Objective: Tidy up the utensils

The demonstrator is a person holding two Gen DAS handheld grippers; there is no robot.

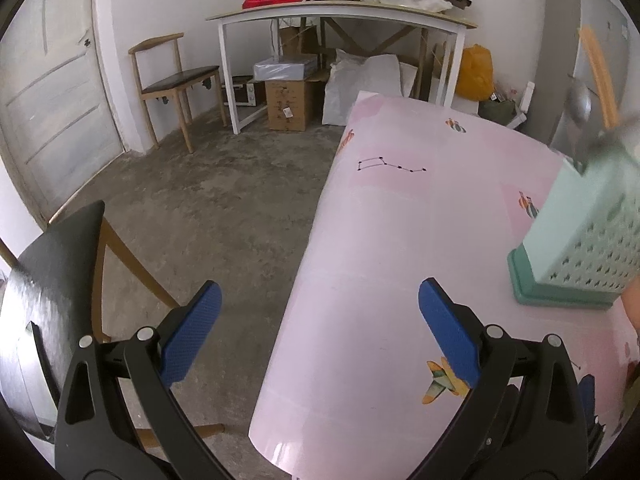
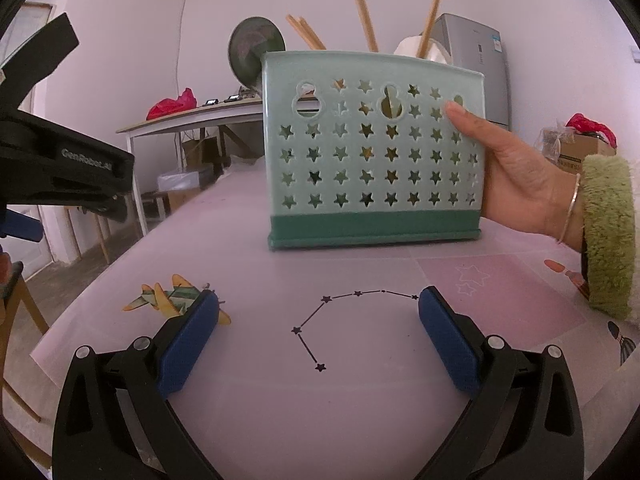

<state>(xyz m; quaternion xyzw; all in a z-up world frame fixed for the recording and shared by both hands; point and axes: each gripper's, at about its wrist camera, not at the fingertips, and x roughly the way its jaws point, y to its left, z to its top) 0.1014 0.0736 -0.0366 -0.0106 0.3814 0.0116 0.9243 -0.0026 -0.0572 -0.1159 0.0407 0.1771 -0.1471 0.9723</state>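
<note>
Right claw (image 2: 319, 334) gaping, utensil basket (image 2: 372, 148) just beyond, w/ chopsticks (image 2: 362, 4).

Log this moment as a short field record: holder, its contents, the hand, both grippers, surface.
holder: green star-holed utensil holder, upright on the table
contents: wooden chopsticks and spoons sticking out of the top
hand: bare hand touching the holder's right side
left gripper: open, empty
right gripper: open, empty
surface: pink patterned tablecloth

My left tool (image 1: 318, 330) and right tool (image 2: 318, 338) are black plastic with blue textured pads (image 2: 188, 344) and silver screws. My bare hand (image 2: 516, 172) wears a thin bracelet (image 2: 570, 208) and a fuzzy green sleeve (image 2: 608, 236).
</note>
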